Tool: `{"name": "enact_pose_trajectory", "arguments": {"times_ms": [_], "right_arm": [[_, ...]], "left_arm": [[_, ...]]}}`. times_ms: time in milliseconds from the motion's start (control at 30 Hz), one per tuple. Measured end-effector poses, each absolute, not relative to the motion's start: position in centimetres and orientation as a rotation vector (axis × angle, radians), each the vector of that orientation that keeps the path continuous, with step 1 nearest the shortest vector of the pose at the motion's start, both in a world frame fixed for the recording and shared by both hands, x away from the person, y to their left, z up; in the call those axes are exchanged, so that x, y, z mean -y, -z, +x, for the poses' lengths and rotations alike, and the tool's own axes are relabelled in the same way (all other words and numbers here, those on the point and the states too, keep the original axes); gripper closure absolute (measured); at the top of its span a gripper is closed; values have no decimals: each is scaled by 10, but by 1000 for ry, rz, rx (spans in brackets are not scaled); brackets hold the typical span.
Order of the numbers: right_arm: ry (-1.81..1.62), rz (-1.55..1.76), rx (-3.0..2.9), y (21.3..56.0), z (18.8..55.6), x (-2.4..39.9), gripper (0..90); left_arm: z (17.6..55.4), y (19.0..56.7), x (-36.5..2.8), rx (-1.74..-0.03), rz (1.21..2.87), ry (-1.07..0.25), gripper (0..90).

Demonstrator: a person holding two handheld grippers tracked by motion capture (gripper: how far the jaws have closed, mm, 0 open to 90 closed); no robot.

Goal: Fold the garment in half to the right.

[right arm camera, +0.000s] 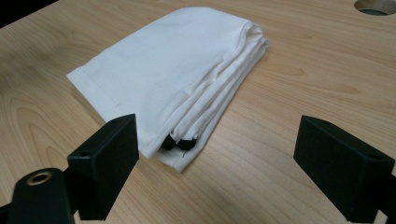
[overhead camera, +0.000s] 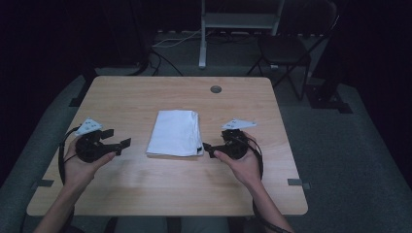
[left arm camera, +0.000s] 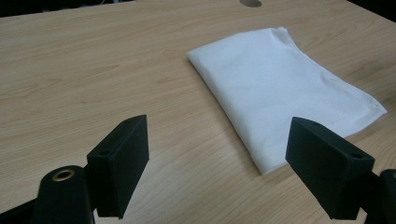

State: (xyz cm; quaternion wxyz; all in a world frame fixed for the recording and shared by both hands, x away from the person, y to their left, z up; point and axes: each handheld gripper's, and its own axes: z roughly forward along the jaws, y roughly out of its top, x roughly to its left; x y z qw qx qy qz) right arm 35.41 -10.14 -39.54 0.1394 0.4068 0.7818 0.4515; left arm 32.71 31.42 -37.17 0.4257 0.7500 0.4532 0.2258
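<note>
Folded white cloth (overhead camera: pixel 176 132) lies on the wooden surface (overhead camera: pixel 145 92); both hand-held grippers (left (overhead camera: pixel 119 143), right (overhead camera: pixel 208 148)) flank it, spread and empty. Best pinch the near corners evenly.

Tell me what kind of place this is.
Probably a lab or studio set up for recording, not a home. A plain wooden table with a cable hole stands on grey carpet, with dark surroundings, a folding chair and a metal stand with loose cables behind it.
</note>
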Motion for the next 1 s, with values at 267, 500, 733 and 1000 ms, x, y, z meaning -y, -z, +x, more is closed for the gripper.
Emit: {"name": "enact_pose_trajectory", "arguments": {"times_ms": [267,500,733,1000], "right_arm": [[-1313,1169,-2256,392,350,106,132],[-1310,1161,-2254,390,347,111,132],[-1314,1164,-2247,388,344,117,132],[-1315,1167,-2233,385,340,122,132]], "left_arm": [[321,365,-323,-1144,1836,-576,211],[315,364,-330,-1155,1823,-589,211],[310,364,-337,-1170,1803,-599,211],[304,363,-340,-1172,1782,-610,211]]}}
